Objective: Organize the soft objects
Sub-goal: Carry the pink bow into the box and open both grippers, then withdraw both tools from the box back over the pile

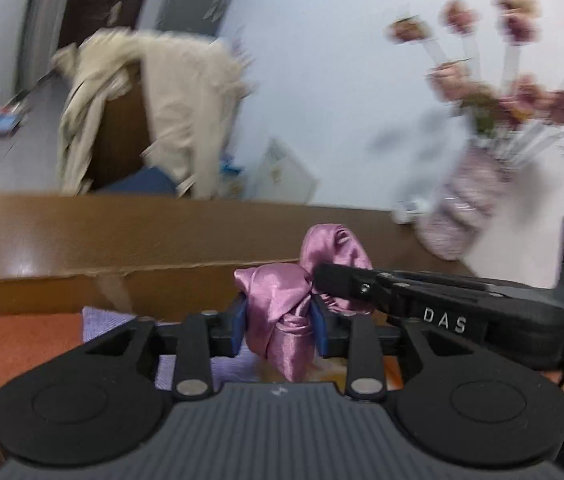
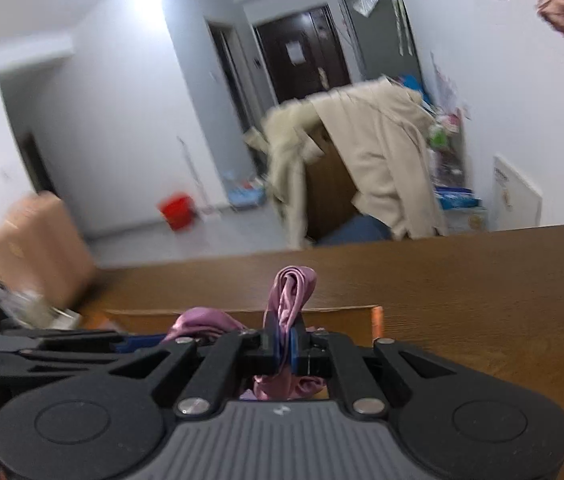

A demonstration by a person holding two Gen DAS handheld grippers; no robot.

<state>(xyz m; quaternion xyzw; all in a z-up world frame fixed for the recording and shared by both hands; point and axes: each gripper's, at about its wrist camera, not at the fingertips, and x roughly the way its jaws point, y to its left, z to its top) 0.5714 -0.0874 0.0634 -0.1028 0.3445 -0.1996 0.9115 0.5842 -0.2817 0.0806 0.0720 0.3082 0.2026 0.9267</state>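
Observation:
A pink satin cloth [image 1: 278, 304] is bunched between both grippers above an open cardboard box [image 1: 122, 280]. My left gripper [image 1: 280, 326] is shut on its knotted middle. My right gripper [image 2: 284, 346] is shut on another fold of the pink satin cloth [image 2: 292, 288], which sticks up past its blue pads. The right gripper also reaches in from the right in the left wrist view [image 1: 346, 284]. In the box lie a lilac cloth [image 1: 102, 320] and an orange cloth [image 1: 30, 340].
The box stands on a brown wooden table [image 2: 462, 280]. A vase of pink flowers [image 1: 466, 200] stands at the table's right end. A chair draped with a beige coat [image 2: 366, 160] is behind the table. A brown carton [image 2: 38, 236] stands far left.

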